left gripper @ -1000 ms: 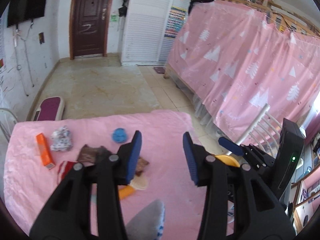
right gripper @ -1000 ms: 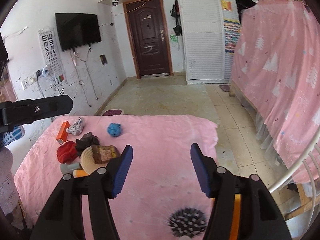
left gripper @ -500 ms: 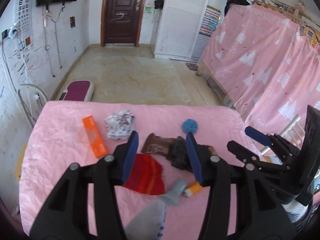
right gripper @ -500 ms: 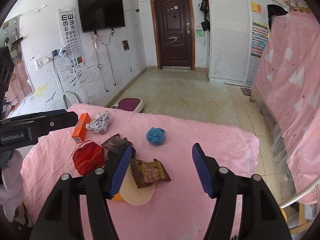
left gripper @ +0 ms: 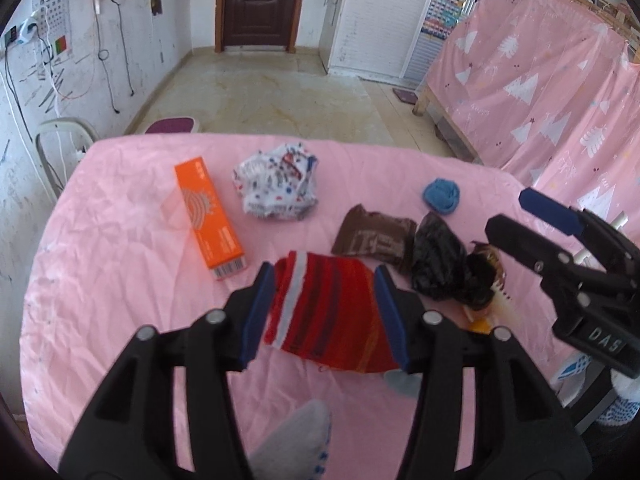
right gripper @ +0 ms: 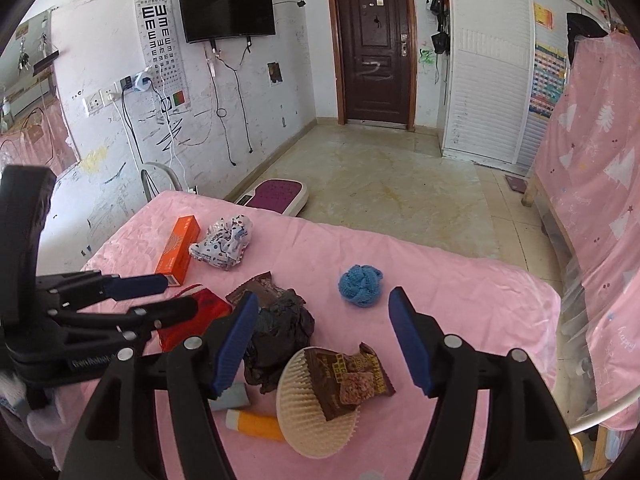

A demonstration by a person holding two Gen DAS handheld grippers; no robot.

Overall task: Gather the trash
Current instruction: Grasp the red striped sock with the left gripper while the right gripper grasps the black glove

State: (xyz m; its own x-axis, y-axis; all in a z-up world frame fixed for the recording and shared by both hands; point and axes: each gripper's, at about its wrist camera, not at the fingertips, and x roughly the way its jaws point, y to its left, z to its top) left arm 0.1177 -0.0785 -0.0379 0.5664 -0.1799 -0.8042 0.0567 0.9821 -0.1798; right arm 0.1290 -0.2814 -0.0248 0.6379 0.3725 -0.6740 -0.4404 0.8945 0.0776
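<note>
On the pink-sheeted table (left gripper: 120, 264), going left to right: a long orange cardboard box (left gripper: 208, 216) lies toward the far-left corner, its long axis running from the far edge toward the near edge, barcode end nearest. Just beside it sits a crumpled white printed wrapper (left gripper: 278, 184). Nearer the middle lie a red striped cloth pouch (left gripper: 328, 308), a flat brown foil sachet (left gripper: 374, 240) with its long axis across the table, and a wadded black plastic bag (left gripper: 440, 260) touching the sachet. A blue knitted ball (right gripper: 360, 284) rests apart, toward the far-right edge. Near the near edge, a brown snack wrapper (right gripper: 352, 380) lies on a cream bristled disc (right gripper: 304, 412).

The left gripper (left gripper: 324, 312) has just been opening and straddles the red pouch, pads not pressing on it. The right gripper (right gripper: 320, 332) has also just been opening, its jaws parted with nothing gripped, above the black bag and snack wrapper.

Risk: the trash is mixed with keepers, so closing here could seize the pouch or drag the disc along with the wrapper.
</note>
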